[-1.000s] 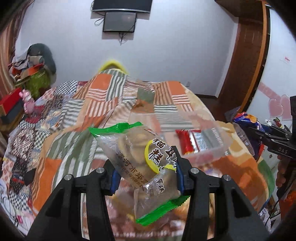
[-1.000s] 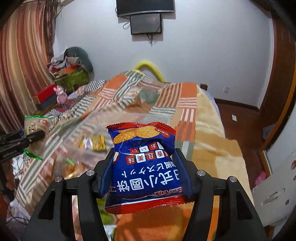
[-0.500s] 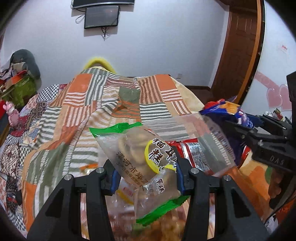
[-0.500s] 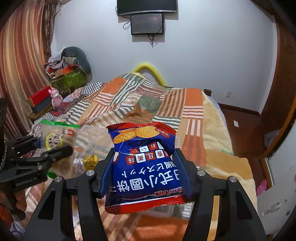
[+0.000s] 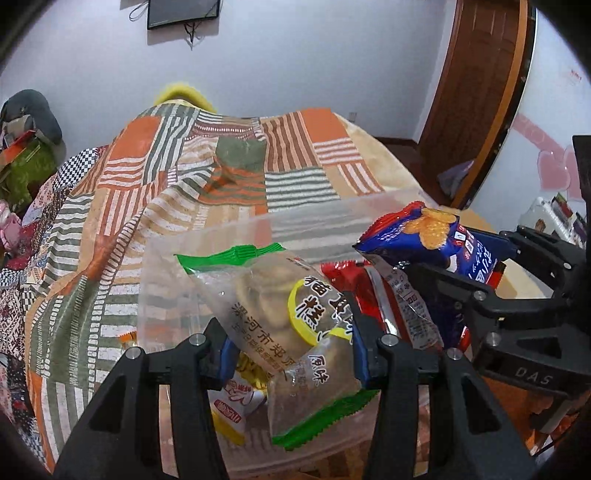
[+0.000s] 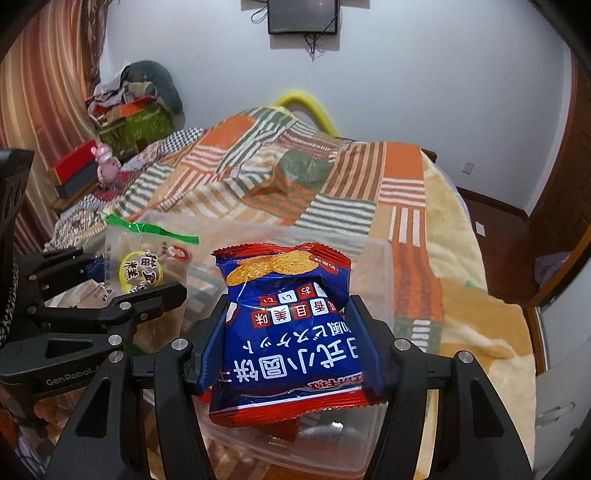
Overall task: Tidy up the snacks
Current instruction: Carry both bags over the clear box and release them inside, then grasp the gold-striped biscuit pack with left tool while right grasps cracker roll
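My left gripper (image 5: pixel 290 341) is shut on a clear cake packet with green ends (image 5: pixel 284 317) and holds it over a clear plastic box (image 5: pixel 207 236) on the bed. My right gripper (image 6: pixel 291 332) is shut on a blue and red cracker bag (image 6: pixel 291 332) above the same box (image 6: pixel 373 258). In the left wrist view the cracker bag (image 5: pixel 432 236) and right gripper (image 5: pixel 480 291) are at the right, over the box. In the right wrist view the cake packet (image 6: pixel 144 266) and left gripper (image 6: pixel 110 295) are at the left. A red packet (image 5: pixel 391 291) and yellow packets (image 5: pixel 236 406) lie in the box.
The box rests on a patchwork bedspread (image 5: pixel 155 173) in orange, green and striped squares. Clutter and boxes (image 6: pixel 129 118) stand by the curtain at the left. A wooden door (image 5: pixel 480 92) and floor are at the right. A screen (image 6: pixel 303 14) hangs on the far wall.
Both grippers have moved inward with their packets and now hang over the clear box, close to each other. Both grips are unchanged.
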{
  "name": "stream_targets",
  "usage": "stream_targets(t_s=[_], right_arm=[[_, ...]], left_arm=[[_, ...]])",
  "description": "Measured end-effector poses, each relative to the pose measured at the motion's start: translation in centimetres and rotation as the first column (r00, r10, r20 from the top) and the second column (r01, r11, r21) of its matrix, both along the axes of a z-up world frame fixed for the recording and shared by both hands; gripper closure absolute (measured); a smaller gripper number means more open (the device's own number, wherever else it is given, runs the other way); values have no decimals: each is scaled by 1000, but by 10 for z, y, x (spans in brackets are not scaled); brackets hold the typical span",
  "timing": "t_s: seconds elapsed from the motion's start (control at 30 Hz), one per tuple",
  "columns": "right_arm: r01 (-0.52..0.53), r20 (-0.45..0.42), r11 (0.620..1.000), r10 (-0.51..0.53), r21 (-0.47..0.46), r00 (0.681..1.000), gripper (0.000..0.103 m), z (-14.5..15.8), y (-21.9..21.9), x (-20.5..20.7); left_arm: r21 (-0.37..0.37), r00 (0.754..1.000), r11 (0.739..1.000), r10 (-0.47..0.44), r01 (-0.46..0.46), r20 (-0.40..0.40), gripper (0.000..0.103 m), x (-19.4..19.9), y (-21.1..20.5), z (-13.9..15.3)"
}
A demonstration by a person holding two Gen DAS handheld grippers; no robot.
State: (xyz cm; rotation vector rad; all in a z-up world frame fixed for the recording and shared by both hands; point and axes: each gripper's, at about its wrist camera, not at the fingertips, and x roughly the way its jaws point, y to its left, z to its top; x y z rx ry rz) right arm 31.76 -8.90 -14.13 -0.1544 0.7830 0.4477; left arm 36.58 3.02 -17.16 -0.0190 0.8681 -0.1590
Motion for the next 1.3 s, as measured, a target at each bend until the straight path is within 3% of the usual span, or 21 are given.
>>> stream_targets(t_s=[0.2, 0.57, 0.73, 0.9, 1.17, 1.3], right_arm=[[0, -20, 1000, 0, 8, 1000, 42, 6, -5, -4], [-6, 52, 998, 3, 61, 999, 37, 46, -19, -43], [-21, 68, 997, 17, 71, 998, 37, 52, -16, -69], [-39, 56, 996, 35, 76, 998, 36, 46, -10, -92], [-42, -28, 995, 45, 92, 999, 35, 19, 2, -114], [-42, -92, 993, 52, 110, 994, 35, 4, 10, -115]], left_arm=[[26, 1000, 1000, -8, 7, 25, 43, -13, -2, 11], [34, 991, 999, 27, -31, 128, 37, -73, 21, 62], [56, 989, 997, 50, -58, 139, 35, -108, 38, 68], [72, 991, 993, 85, -92, 101, 34, -140, 57, 53], [50, 984, 984, 171, -168, -53, 34, -157, 88, -12], [45, 978, 982, 187, -184, -93, 34, -159, 90, -39]])
